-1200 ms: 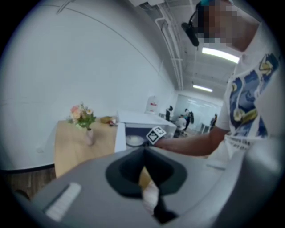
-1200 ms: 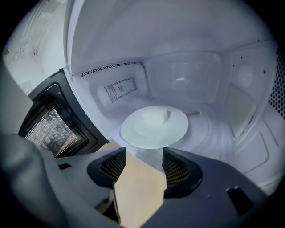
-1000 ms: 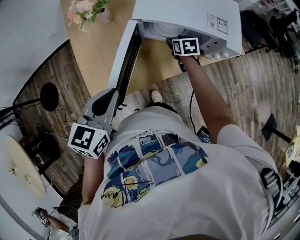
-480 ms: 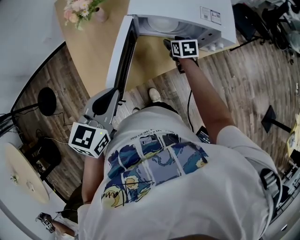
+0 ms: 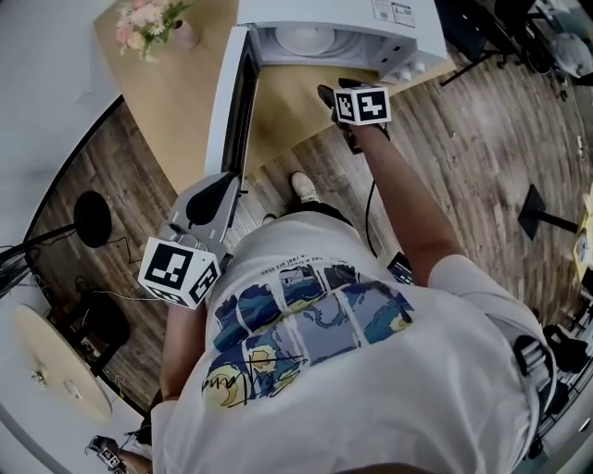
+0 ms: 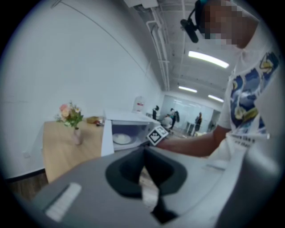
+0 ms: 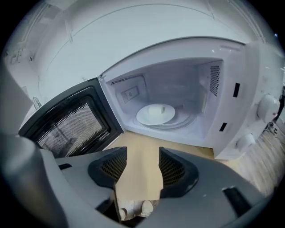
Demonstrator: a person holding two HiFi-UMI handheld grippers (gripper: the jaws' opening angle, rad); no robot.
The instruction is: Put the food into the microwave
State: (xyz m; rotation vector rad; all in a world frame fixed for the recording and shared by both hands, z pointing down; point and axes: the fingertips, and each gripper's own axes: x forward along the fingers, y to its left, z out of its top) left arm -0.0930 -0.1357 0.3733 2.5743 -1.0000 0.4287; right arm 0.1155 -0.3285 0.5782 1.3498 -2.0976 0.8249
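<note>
The white microwave [image 5: 315, 11] stands on a wooden table [image 5: 176, 102] with its door [image 5: 236, 93] swung wide to the left. In the right gripper view a white plate [image 7: 156, 113] lies on the turntable inside; what is on it I cannot make out. My right gripper [image 7: 142, 153] hangs open and empty just outside the opening, over the table's front edge [image 5: 335, 88]. My left gripper [image 5: 220, 185] is held low at the person's left side, short of the door, its jaws together on nothing [image 6: 143, 153]. The plate [image 6: 121, 139] shows there too.
A small vase of pink flowers [image 5: 148, 20] stands on the table left of the door. The microwave's knobs [image 7: 267, 107] are to the right of the cavity. On the wood floor are a round pale table [image 5: 46, 370], a black stand [image 5: 93, 193] and cables.
My right gripper has drawn back from the microwave's mouth toward the table's edge. The left gripper has stayed by the person's side.
</note>
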